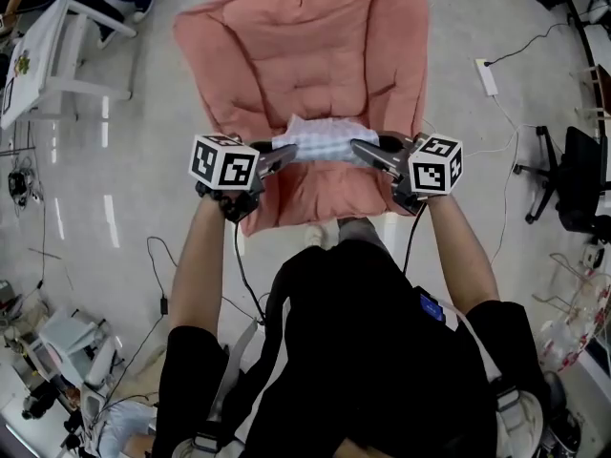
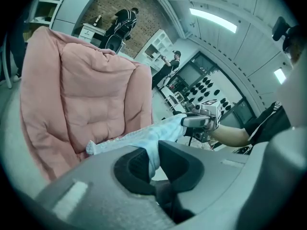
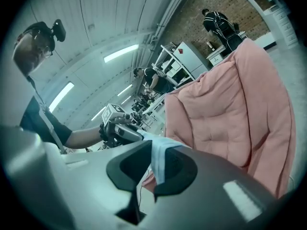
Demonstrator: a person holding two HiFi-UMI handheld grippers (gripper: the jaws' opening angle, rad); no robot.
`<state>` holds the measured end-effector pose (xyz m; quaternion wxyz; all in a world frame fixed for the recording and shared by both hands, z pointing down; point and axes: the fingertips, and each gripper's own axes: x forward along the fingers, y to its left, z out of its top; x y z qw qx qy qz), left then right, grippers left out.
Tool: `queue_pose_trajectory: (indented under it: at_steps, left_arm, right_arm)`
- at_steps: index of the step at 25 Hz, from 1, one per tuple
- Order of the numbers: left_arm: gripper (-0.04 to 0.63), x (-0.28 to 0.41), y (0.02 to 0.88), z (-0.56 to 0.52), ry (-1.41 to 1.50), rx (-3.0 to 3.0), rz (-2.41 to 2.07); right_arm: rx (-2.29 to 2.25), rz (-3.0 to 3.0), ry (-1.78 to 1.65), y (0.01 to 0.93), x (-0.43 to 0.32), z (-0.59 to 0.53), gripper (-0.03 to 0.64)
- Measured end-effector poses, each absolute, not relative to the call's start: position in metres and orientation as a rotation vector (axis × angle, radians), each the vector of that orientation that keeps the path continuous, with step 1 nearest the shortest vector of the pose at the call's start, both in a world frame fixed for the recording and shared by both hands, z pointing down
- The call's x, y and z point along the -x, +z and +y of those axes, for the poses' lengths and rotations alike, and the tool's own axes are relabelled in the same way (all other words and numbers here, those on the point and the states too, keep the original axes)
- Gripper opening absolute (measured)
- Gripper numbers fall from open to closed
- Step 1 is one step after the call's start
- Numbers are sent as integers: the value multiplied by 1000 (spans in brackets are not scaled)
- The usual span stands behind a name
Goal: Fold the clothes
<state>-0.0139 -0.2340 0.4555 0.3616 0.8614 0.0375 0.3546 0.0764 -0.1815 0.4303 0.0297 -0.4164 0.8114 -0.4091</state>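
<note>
A big pink padded chair (image 1: 305, 55) stands in front of the person. Over its seat, a pale blue-and-white garment (image 1: 320, 143) is stretched out flat between the two tools. The left gripper (image 1: 284, 153) has its fingers pinched tight on one end, and the right gripper (image 1: 363, 149) clamps the other end.

Operator: black short-sleeve tee (image 1: 372, 351), pale harness straps (image 1: 234, 370), blue patch (image 1: 431, 308) on right shoulder, black gloves (image 1: 229, 200). The left claw (image 1: 284, 153) and right claw (image 1: 360, 147) are grey, with white cubes (image 1: 224, 162) bearing black square markers and black cables (image 1: 412, 237).
</note>
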Motion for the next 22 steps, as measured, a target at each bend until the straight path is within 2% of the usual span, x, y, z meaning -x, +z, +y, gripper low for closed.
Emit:
queue_pose_trajectory:
  at_steps: [8,22]
  left_arm:
    - [20,64,486,-164,959,-2204,143]
    - [21,160,606,-34,1054,-2060,183]
  right_arm:
    - [1361,2436,-1313,465,-27,-113,25]
    - [1402,2412,-1531,589,70,14,26]
